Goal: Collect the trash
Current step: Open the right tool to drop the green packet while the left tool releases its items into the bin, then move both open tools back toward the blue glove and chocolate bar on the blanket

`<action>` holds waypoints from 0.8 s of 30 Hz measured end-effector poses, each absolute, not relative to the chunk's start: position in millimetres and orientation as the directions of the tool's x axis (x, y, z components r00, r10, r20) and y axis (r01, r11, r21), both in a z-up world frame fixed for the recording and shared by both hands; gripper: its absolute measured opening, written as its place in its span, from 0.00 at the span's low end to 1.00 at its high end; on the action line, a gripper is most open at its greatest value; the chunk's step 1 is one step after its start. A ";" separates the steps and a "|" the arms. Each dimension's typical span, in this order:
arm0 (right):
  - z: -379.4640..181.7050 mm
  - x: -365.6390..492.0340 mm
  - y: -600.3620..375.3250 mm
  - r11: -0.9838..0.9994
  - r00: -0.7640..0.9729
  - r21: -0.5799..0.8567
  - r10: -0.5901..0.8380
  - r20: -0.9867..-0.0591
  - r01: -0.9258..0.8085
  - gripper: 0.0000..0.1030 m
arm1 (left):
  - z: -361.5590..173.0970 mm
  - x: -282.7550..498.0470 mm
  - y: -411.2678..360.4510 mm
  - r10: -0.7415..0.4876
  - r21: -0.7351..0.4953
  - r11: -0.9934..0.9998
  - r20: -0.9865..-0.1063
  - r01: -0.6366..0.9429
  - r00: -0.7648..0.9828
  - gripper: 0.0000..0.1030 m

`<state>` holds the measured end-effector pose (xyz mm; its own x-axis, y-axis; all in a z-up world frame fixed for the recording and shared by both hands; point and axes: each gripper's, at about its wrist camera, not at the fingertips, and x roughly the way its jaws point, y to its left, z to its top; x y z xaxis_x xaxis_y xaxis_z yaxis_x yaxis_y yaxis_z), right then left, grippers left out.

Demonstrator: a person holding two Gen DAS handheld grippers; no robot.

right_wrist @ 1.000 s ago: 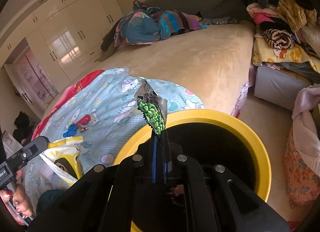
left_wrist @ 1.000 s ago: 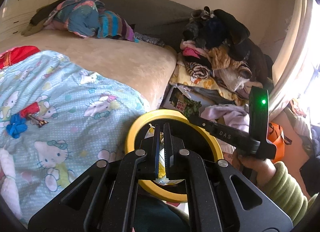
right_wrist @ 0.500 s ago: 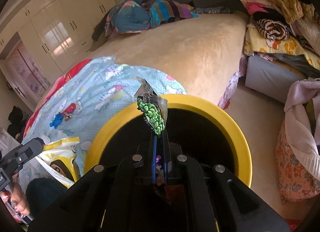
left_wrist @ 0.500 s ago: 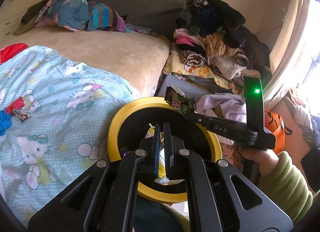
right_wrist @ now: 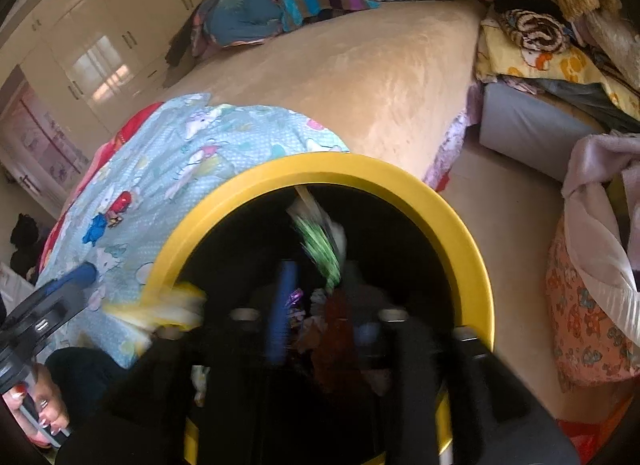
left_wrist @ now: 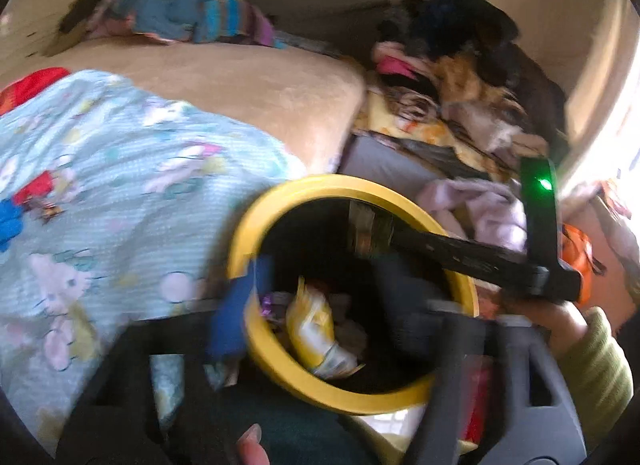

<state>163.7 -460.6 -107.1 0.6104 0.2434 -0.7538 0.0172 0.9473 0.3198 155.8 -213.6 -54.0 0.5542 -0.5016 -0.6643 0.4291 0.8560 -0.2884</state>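
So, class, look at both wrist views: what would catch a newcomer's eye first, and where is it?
The yellow-rimmed bin fills the lower middle of both views, beside the bed. A yellow snack packet lies among the rubbish inside it, and a green wrapper blurs just ahead of the right tool. Left of the bin spreads a light blue cartoon blanket.

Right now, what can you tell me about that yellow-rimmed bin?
The bin is round, with a broad, smooth yellow rim that looks plastic and a black inside. It stands upright on the floor against the bed's corner. Wrappers lie at the bottom, among them a yellow packet. A green wrapper is over its mouth.
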 end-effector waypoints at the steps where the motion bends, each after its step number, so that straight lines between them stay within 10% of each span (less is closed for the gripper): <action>1: -106.7 163.6 -460.7 0.948 0.614 0.318 0.239 -0.752 0.021 0.41 | -51.8 155.8 -208.4 -0.500 -0.292 0.859 -0.656 0.421 0.565 0.67; 6: -98.9 163.5 -452.2 0.951 0.642 0.309 0.226 -0.733 0.019 0.51 | -37.9 151.0 -188.6 -0.452 -0.252 0.888 -0.630 0.385 0.631 0.88; 24: -35.8 152.7 -366.6 0.944 0.767 0.262 0.317 -0.558 -0.199 0.76 | 7.5 120.4 -124.0 -0.297 -0.129 0.954 -0.507 0.270 0.809 0.89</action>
